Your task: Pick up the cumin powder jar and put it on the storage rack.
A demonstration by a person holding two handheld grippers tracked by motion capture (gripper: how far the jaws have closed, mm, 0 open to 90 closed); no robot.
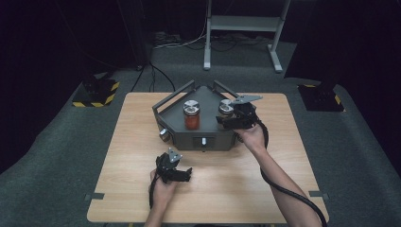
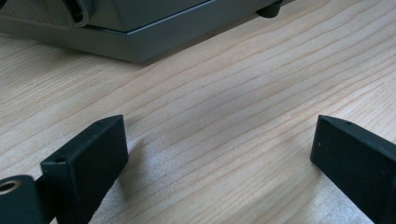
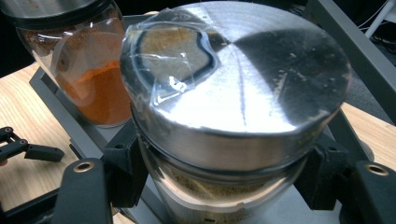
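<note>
The desk (image 1: 142, 189) carries a grey tray (image 1: 213, 137) with two jars. My right tongs (image 3: 224, 177) are clamped on the right jar (image 3: 233, 116) inside it; my left tongs (image 2: 219, 154) rest apart over bare wood.

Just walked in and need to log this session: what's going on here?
A person works two handheld grippers at a wooden table. The right gripper is shut on a steel-lidded spice jar in the grey rack, beside a jar of orange powder. The left gripper rests open above bare wood.
</note>
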